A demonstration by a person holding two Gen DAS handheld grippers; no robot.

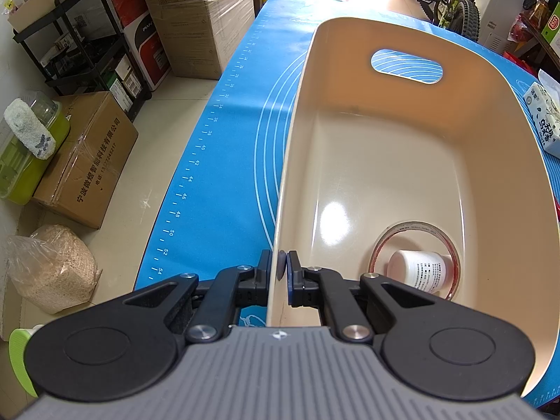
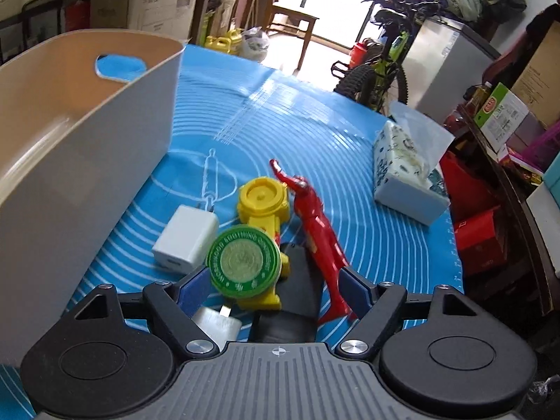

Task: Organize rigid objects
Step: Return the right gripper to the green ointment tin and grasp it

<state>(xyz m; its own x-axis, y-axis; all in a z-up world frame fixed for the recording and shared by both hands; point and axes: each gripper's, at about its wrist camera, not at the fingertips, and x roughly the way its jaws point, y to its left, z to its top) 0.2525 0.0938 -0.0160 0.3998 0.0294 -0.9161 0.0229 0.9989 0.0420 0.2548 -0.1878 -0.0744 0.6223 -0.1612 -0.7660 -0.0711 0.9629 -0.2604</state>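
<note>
My left gripper (image 1: 281, 262) is shut on the left wall of the beige bin (image 1: 385, 161), one finger outside and one inside. A clear tape roll (image 1: 414, 225) and a white bottle (image 1: 420, 267) lie on the bin's floor. My right gripper (image 2: 273, 280) stands open, low over a pile on the blue mat (image 2: 315, 133). Between its fingers lie a green round tin (image 2: 243, 262), a yellow toy (image 2: 262, 199), a black object (image 2: 301, 280) and the legs of a red figure (image 2: 315, 224). A white charger (image 2: 185, 238) sits just left of the pile. The bin (image 2: 105, 133) stands to the left.
A tissue pack (image 2: 402, 171) lies on the mat's right side, also seen as the tissue pack (image 1: 544, 119). A second white plug (image 2: 217, 325) lies under my right gripper. Boxes (image 1: 87, 161), a black shelf and a bicycle (image 2: 381, 70) stand on the floor beyond the table edges.
</note>
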